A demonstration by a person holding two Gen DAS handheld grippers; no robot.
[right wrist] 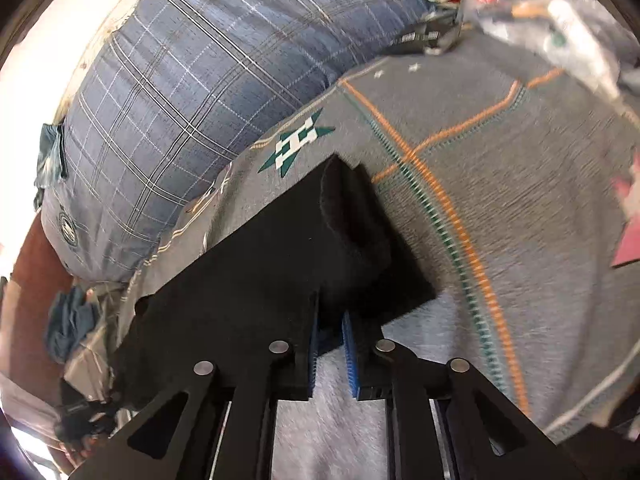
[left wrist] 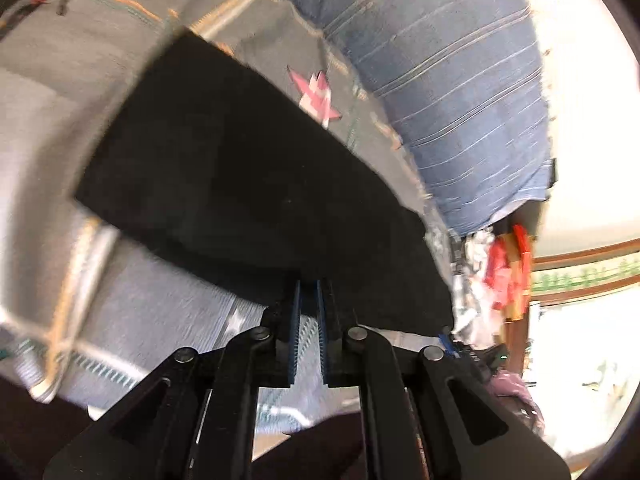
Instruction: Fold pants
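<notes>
Black pants (left wrist: pixel 240 184) hang stretched above a grey patterned blanket (left wrist: pixel 60 80). My left gripper (left wrist: pixel 309 292) is shut on the near edge of the pants, blue pads pinching the cloth. In the right wrist view the pants (right wrist: pixel 260 264) form a dark panel with a bulging fold. My right gripper (right wrist: pixel 330 320) is shut on their near edge at that fold. Both hold the pants lifted off the blanket (right wrist: pixel 520 184).
A blue plaid pillow (left wrist: pixel 452 80) lies beyond the blanket, also in the right wrist view (right wrist: pixel 192 80). Red and orange clutter (left wrist: pixel 508 276) sits by a wooden frame. Plastic bags and loose items (right wrist: pixel 540 8) lie at the far right. Blue cloth (right wrist: pixel 68 324) is bunched at the left.
</notes>
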